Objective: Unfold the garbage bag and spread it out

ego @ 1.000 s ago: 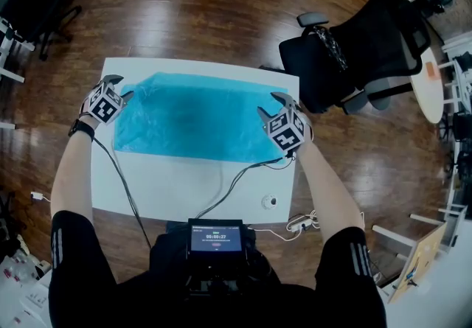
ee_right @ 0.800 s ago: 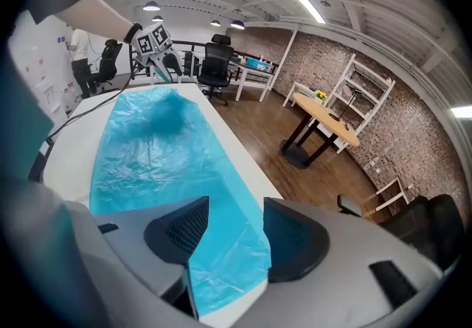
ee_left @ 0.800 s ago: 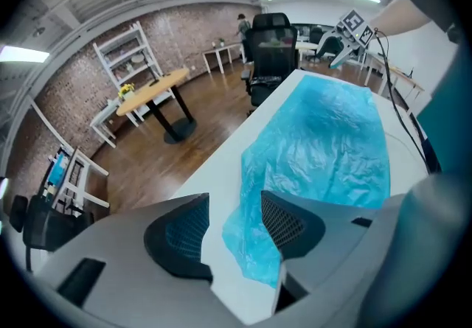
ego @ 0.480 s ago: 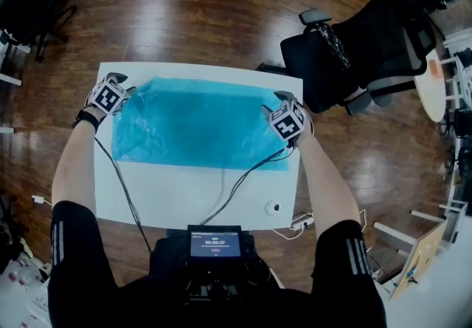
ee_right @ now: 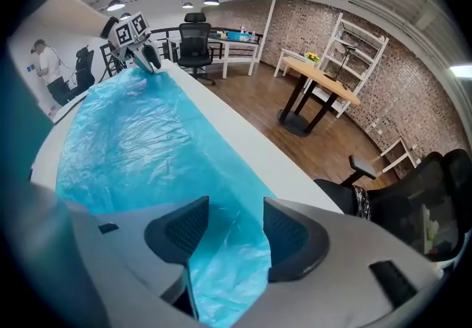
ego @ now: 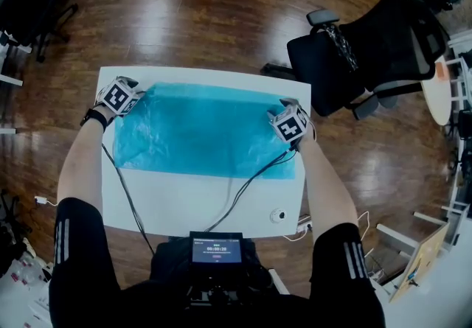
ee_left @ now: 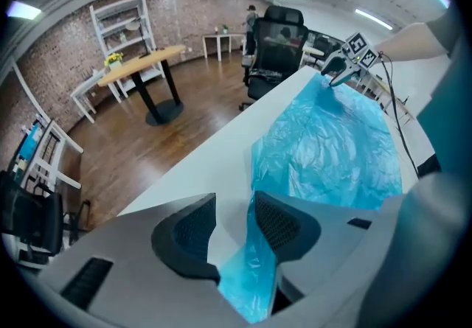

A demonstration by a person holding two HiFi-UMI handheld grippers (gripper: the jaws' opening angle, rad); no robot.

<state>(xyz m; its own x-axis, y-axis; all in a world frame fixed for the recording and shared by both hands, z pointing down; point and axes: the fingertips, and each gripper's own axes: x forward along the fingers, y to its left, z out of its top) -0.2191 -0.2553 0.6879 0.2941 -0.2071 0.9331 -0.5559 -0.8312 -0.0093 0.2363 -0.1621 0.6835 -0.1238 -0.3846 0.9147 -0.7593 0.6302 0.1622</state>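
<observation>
Garbage bag [ego: 203,130]: blue film, opened out and mostly flat on the far half of the white table [ego: 199,201], long side running 9 to 3 o'clock. Some wrinkles, and the surface is billowed in the gripper views.

Left gripper [ee_left: 233,208] is at the bag's 10 o'clock corner. Its jaws have just been closing but stand apart; a strip of film runs between them along the right pad, with a clear gap to the other pad. No pinch.

Right gripper [ee_right: 236,208] is at the 2 o'clock corner. Jaws apart, film draped loose between the pads, not clamped.

Handling, judged from its look:
- Near weightless, fully limp, holds no shape.
- Likely slick on the pads, so a shallow bite would probably slip out.
- Traps air, so it should settle slowly.
- Thin, so a sharp tug could stretch or tear it.

Best hold is probably at opposite corners or along an edge, with a deep bite and a gentle outward pull toward 9 and 3 o'clock.
</observation>
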